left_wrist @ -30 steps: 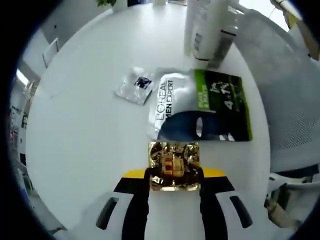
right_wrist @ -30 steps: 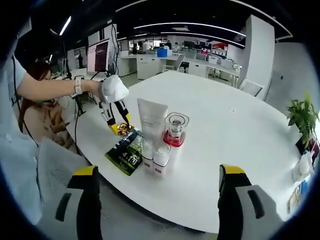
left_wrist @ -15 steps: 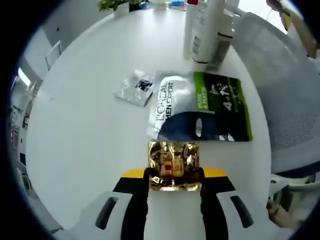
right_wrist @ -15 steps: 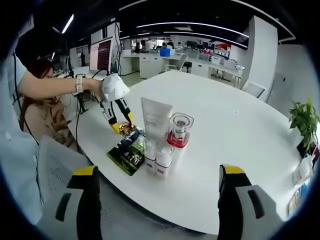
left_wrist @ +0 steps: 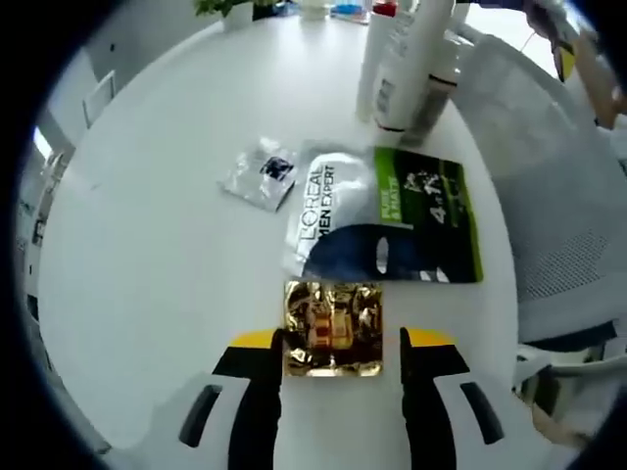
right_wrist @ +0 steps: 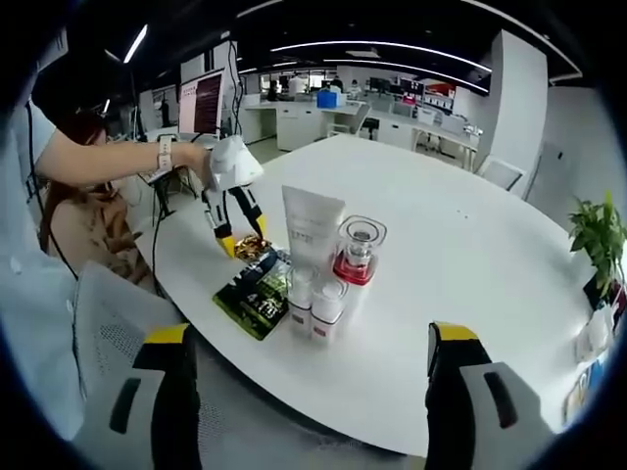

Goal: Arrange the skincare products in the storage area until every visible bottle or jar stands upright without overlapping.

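Note:
On the round white table (left_wrist: 157,274) a gold foil sachet (left_wrist: 333,328) lies flat between the jaws of my left gripper (left_wrist: 341,345), which stands open with a small gap on the sachet's right side. Beyond it lie a green and black L'Oreal packet (left_wrist: 387,215) and a small silver sachet (left_wrist: 263,168). A white tube (right_wrist: 312,230), a clear jar with a red base (right_wrist: 358,250) and two small white bottles (right_wrist: 313,304) stand upright in a tight group. My left gripper (right_wrist: 245,238) hovers over the gold sachet (right_wrist: 250,250). My right gripper (right_wrist: 312,343) is open and holds nothing.
A grey mesh chair (left_wrist: 558,196) stands close to the table's edge beside the packet. A person's arm (right_wrist: 98,162) holds the left gripper. A potted plant (right_wrist: 598,235) sits at the table's far side. Desks and screens fill the room behind.
My left gripper's jaws have spread apart and let go of the gold sachet, which now lies on the table. The right gripper view has edged slightly closer to the products.

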The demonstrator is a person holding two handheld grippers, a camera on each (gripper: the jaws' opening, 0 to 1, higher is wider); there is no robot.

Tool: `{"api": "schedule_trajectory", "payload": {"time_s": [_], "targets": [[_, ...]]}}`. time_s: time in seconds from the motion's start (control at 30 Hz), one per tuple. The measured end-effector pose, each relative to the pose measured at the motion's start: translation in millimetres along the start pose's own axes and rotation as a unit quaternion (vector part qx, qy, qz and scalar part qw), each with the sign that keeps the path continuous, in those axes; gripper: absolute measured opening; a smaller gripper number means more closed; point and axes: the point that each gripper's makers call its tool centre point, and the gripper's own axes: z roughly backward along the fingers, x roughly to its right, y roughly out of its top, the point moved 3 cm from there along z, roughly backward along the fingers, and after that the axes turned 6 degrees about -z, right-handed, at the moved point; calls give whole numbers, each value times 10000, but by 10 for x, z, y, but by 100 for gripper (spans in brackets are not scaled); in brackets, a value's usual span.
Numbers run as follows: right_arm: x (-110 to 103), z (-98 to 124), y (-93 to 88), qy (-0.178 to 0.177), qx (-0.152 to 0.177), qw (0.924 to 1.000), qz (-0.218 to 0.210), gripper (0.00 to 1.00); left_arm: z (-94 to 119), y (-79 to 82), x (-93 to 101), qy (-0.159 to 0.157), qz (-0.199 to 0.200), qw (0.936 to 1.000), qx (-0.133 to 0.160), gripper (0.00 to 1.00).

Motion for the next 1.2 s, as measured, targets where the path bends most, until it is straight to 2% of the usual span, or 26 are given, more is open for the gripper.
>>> {"api": "schedule_trajectory", "payload": {"time_s": [0.13, 0.4, 0.6, 0.77, 1.03, 1.2], "targets": [[33, -1, -13, -25, -10, 10000, -22, 98, -8, 12, -23, 6, -95, 9999, -96, 45], [91, 6, -16, -72, 19, 10000, -27, 98, -11, 26, 10, -130, -67, 9998, -100, 54], [79, 50, -19, -100, 58, 9999, -26, 98, -29, 24, 15, -71, -47, 9998, -199, 71], [108, 80, -20, -137, 98, 9999, -36, 98, -25, -51, -33, 133, -11, 9989, -440, 85], [61, 104, -19, -139, 130, 9998, -17, 98, 166, 18, -18, 365, -23, 9991, -227, 89], [28, 117, 11, -130, 170, 9998, 28, 99, 288, 113, 50, 497, 35, 9988, 45, 91]]}}
